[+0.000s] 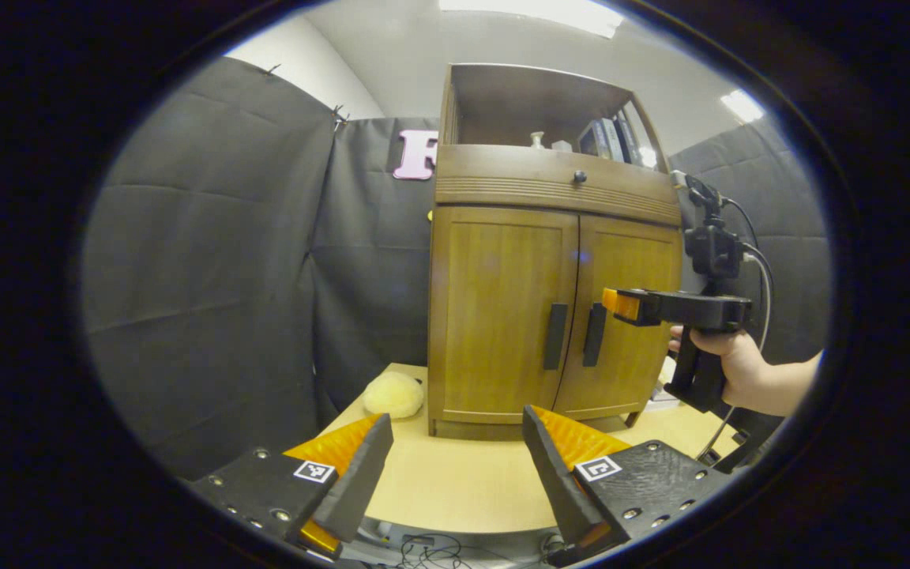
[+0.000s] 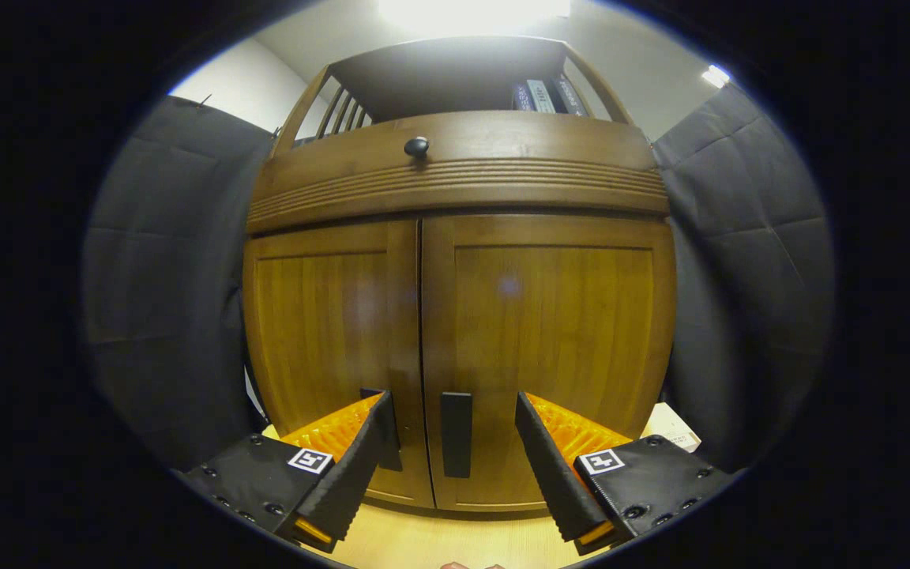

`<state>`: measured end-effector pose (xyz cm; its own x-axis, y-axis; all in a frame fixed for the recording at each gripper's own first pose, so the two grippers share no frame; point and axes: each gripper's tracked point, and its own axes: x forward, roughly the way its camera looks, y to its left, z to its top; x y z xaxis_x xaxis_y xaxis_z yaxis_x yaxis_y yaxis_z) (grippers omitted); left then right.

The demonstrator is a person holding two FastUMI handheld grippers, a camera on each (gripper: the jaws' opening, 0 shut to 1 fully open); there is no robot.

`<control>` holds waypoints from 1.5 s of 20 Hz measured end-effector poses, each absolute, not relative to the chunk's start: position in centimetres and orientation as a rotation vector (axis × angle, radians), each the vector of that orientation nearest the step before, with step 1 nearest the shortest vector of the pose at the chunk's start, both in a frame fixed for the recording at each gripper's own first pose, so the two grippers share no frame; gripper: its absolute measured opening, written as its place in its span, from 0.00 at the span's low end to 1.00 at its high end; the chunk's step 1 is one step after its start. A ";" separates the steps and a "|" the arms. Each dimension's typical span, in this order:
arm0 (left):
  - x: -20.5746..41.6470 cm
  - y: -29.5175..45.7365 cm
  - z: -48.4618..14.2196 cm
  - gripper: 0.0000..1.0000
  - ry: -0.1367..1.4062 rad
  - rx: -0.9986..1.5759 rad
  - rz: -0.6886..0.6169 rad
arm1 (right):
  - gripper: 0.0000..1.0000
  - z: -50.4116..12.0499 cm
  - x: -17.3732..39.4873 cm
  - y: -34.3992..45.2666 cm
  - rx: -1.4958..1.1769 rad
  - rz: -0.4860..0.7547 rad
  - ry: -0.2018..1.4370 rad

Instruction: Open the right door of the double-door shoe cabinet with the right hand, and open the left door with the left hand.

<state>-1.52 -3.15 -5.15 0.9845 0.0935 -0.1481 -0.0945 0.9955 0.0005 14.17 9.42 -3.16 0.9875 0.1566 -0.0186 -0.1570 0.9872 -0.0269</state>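
Note:
The wooden shoe cabinet (image 1: 502, 316) stands on a light table, both doors shut. Its left door (image 2: 321, 332) and right door (image 2: 558, 332) meet at a centre seam, each with a dark vertical handle beside it. My right gripper (image 2: 453, 416) is open close in front of the cabinet, with the right door handle (image 2: 456, 435) between its fingers and not touched. The left door handle (image 2: 389, 431) is partly hidden behind one finger. My left gripper (image 1: 455, 431) is open, low over the table, well back from the cabinet. Its view shows the right gripper (image 1: 621, 306) held by a hand near the right door handle (image 1: 594, 334).
A pale fuzzy ball (image 1: 394, 393) lies on the table (image 1: 455, 490) at the cabinet's left corner. A drawer with a dark knob (image 1: 579, 177) sits above the doors, with books on the open shelf above. A small box (image 2: 672, 431) lies right of the cabinet. Cables hang at the table's front edge.

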 end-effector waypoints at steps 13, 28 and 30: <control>-0.8 -2.4 -5.1 0.95 0.195 -0.059 0.196 | 0.98 -9.7 22.3 10.0 0.002 0.186 0.163; -2.3 0.4 -5.0 0.94 0.219 -0.074 0.278 | 0.14 -11.8 23.0 11.0 0.032 0.256 0.247; -2.7 0.7 -4.7 0.95 0.215 -0.068 0.269 | 0.14 -11.6 22.5 10.7 0.004 0.254 0.241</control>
<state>-2.70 0.65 -4.74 0.9415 0.2558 -0.2192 -0.2703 0.9620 -0.0382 22.53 10.69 -11.61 0.9392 0.2496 -0.2360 -0.2487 0.9680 0.0341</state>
